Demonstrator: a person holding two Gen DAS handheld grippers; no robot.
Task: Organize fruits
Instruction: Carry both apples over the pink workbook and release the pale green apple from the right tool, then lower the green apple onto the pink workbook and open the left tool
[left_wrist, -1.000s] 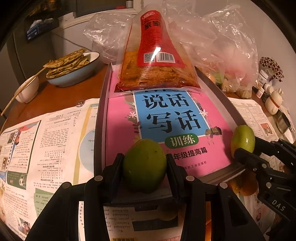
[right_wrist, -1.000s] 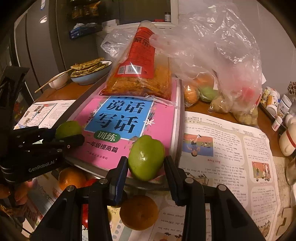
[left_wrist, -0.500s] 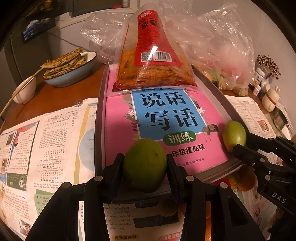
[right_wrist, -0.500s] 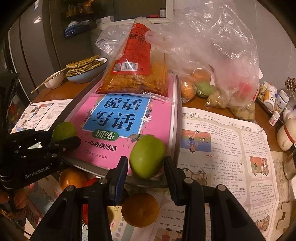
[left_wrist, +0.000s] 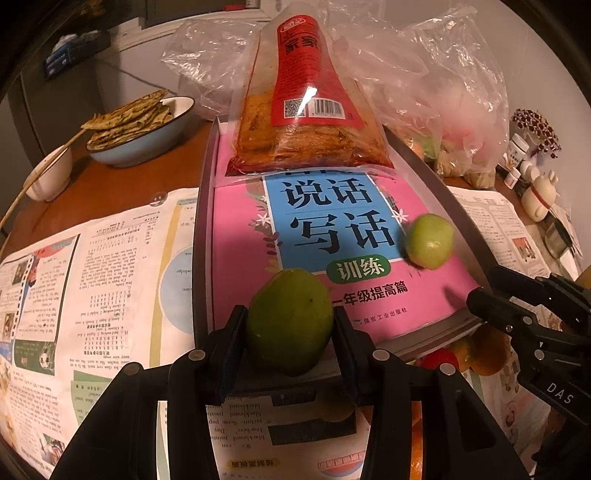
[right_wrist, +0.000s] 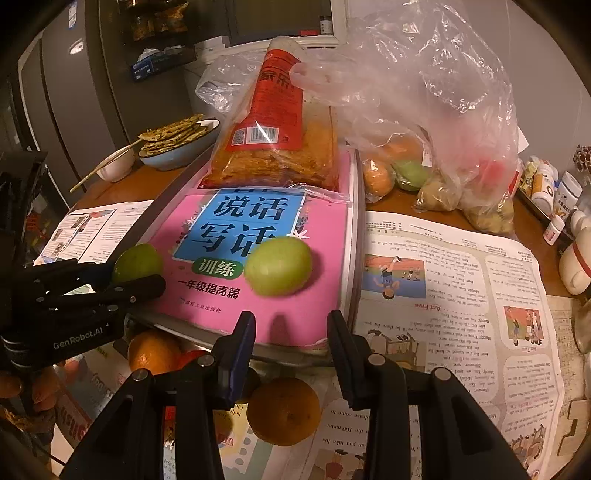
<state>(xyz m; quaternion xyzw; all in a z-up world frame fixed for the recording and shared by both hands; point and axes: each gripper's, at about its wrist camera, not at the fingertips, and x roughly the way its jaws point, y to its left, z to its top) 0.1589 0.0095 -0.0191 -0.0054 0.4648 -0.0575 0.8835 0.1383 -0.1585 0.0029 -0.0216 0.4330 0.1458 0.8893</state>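
Laying green fruit on the pink book (left_wrist: 243, 236) in the tray (left_wrist: 201, 221): right gripper (right_wrist: 291, 325) empty, jaws parted, its fruit (right_wrist: 279, 266) released; left gripper (left_wrist: 290, 325) clamping another fruit (left_wrist: 290, 321), release due next.

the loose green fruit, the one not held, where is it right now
The loose round green fruit lies free on the pink book cover in the tray, just ahead of the right tool, right of the green fruit gripped by the left tool.
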